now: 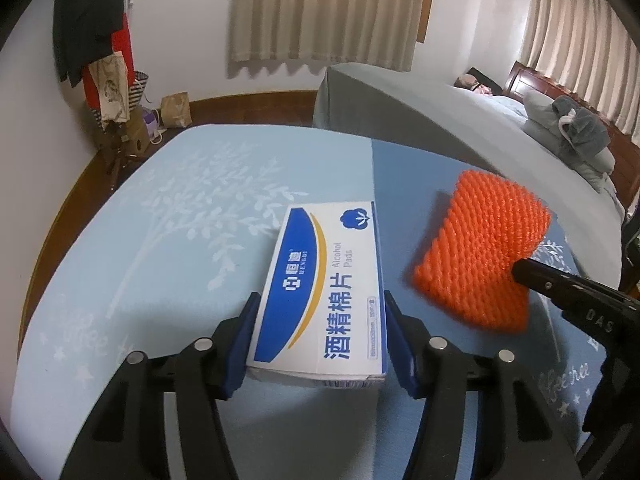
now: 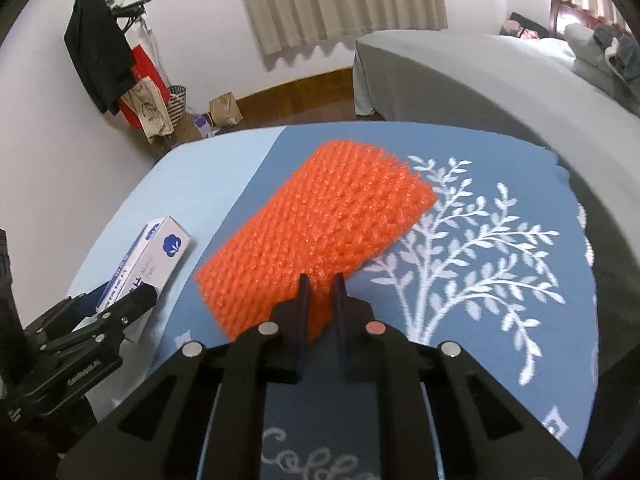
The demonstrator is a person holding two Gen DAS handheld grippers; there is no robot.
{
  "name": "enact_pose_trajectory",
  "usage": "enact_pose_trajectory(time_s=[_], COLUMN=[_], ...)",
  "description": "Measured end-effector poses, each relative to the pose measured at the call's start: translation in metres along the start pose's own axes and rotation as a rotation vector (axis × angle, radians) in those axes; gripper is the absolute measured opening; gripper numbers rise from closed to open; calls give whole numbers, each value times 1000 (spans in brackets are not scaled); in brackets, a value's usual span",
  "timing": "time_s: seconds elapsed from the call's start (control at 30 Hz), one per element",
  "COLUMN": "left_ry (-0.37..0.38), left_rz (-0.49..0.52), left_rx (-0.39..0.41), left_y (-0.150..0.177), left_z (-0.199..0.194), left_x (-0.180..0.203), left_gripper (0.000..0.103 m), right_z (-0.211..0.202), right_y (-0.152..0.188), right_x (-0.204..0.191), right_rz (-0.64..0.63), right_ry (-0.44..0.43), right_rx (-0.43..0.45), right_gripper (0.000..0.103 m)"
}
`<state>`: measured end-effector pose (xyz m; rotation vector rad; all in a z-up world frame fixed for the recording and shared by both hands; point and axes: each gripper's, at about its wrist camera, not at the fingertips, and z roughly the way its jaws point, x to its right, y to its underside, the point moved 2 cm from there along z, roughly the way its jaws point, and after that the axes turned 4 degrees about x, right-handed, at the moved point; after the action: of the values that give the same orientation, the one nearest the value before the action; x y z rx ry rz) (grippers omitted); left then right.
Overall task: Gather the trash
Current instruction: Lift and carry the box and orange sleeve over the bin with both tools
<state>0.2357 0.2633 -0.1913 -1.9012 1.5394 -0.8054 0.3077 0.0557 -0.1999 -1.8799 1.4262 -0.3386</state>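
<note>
A white and blue alcohol-pad box [image 1: 316, 264] lies on the light blue half of the tablecloth [image 1: 180, 220], and my left gripper [image 1: 320, 300] is shut on it, one blue pad on each long side. An orange foam net [image 1: 488, 240] lies to its right on the dark blue half. My right gripper [image 2: 322, 284] is shut on the near edge of the orange foam net [image 2: 320, 216], which bunches up between the pads. The right gripper [image 1: 520, 270] reaches in from the right in the left wrist view. The box [image 2: 168, 244] and left gripper [image 2: 124, 296] sit at the lower left of the right wrist view.
The table's far edge [image 2: 360, 124] curves in front of a wooden floor. A bed with a grey cover [image 1: 440, 112] stands behind on the right. A coat rack with dark clothes and bags [image 1: 92, 40] and a paper bag [image 1: 176, 110] stand by the left wall.
</note>
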Motion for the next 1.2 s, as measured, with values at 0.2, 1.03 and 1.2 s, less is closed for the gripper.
enact_pose_trajectory(time_s=[0.2, 1.03, 1.2], left_ry=[21, 61, 65], left_rz=[3, 36, 51], left_rx=[33, -10, 38], left_y=[-5, 3, -4], left_z=[-14, -4, -26], left_x=[14, 52, 63], left_gripper=[57, 55, 55], right_z=[-29, -77, -90], right_y=[4, 19, 19], right_x=[10, 29, 30], right_rz=[9, -9, -17], right_ry=[-11, 26, 26], right_rx=[22, 64, 85], right_gripper=[10, 11, 10])
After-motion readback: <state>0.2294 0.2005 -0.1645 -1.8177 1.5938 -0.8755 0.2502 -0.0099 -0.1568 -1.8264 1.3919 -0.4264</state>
